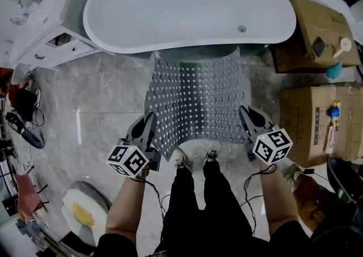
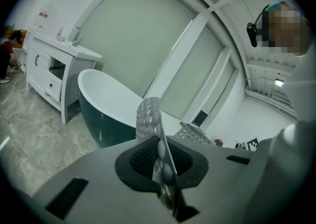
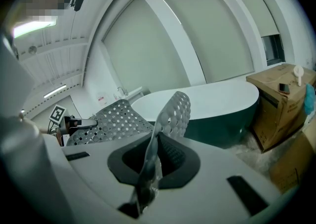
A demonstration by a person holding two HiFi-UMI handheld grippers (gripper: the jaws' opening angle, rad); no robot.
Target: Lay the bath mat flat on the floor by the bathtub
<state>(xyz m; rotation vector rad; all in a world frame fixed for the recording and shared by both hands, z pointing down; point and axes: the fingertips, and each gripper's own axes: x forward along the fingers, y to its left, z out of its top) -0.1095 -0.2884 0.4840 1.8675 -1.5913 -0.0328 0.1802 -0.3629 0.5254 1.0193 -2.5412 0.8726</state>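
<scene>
A grey bath mat (image 1: pixel 198 96) with rows of holes and suction cups hangs stretched between my two grippers, its far edge reaching the floor at the foot of the bathtub (image 1: pixel 187 9). My left gripper (image 1: pixel 148 121) is shut on the mat's near left corner. My right gripper (image 1: pixel 245 115) is shut on the near right corner. In the left gripper view the mat's edge (image 2: pixel 150 119) stands pinched between the jaws. The right gripper view shows the mat (image 3: pixel 168 114) clamped the same way, with the rest of it sagging to the left.
A white vanity (image 1: pixel 48 23) stands left of the tub. Cardboard boxes (image 1: pixel 320 34) are stacked at the right, one (image 1: pixel 323 119) close to my right gripper. The person's shoes (image 1: pixel 195 156) stand just under the mat's near edge. A stool (image 1: pixel 82 210) and clutter sit at lower left.
</scene>
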